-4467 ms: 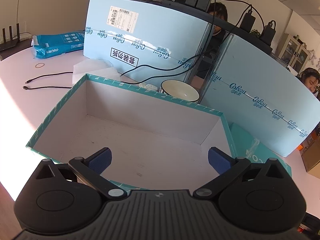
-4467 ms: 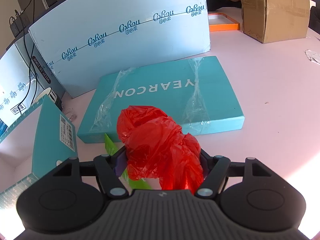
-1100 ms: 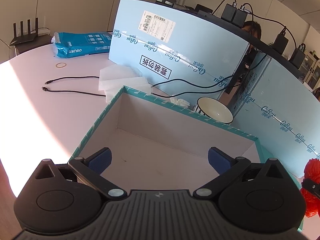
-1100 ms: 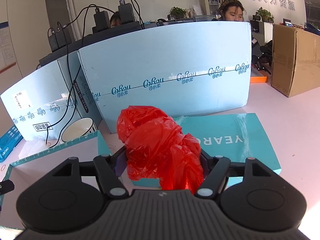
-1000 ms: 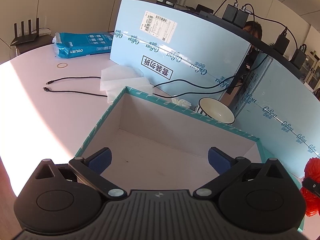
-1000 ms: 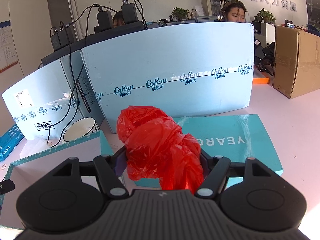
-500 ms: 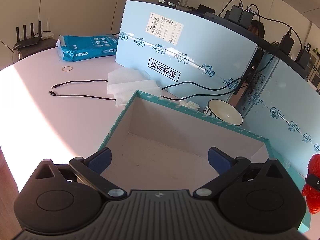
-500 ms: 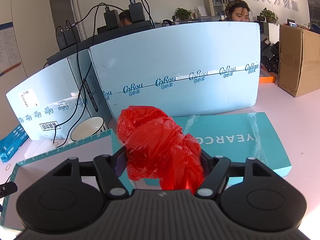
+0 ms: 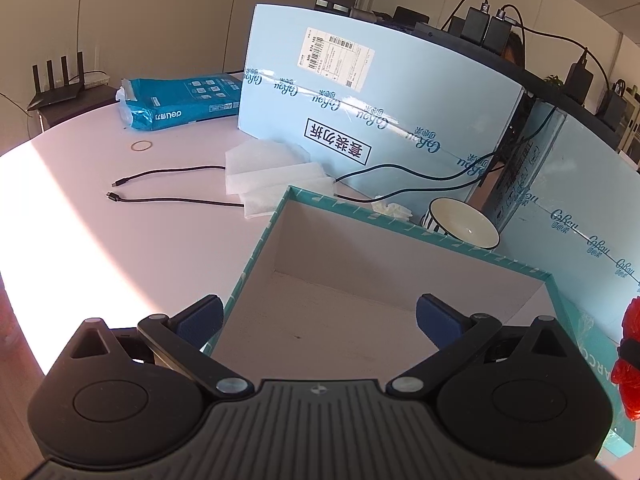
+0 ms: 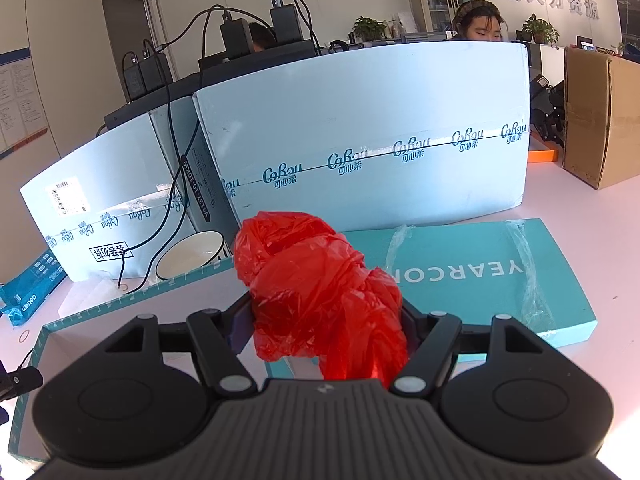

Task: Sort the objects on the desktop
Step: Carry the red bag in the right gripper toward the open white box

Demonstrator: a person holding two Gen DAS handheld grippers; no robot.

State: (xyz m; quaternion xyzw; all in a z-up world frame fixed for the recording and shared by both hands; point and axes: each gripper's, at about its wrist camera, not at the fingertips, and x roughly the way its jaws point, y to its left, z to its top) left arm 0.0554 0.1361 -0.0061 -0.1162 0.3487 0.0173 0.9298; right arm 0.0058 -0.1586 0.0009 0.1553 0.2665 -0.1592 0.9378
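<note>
A crumpled red plastic bag (image 10: 320,288) fills the jaws of my right gripper (image 10: 326,320), which is shut on it above the right edge of the open teal box (image 10: 120,304). The same red plastic bag (image 9: 630,356) shows at the far right of the left wrist view. My left gripper (image 9: 318,316) stands open with nothing between its blue pads, over the near left corner of the teal box (image 9: 404,224), whose white inside holds nothing I can see. The teal lid (image 10: 472,268) marked YEARCON lies flat to the right of the box.
A white bowl (image 9: 464,228) stands behind the box against the pale blue cartons (image 9: 360,120). Black cables (image 9: 168,200), white foam sheets (image 9: 264,172), a rubber band (image 9: 142,145) and a blue packet (image 9: 180,104) lie on the left. A brown cardboard box (image 10: 600,112) stands far right.
Both views have shifted slightly: the teal box now sits further right in the left view and nearer the middle in the right view. The red bag stays gripped; the left jaws stay open.
</note>
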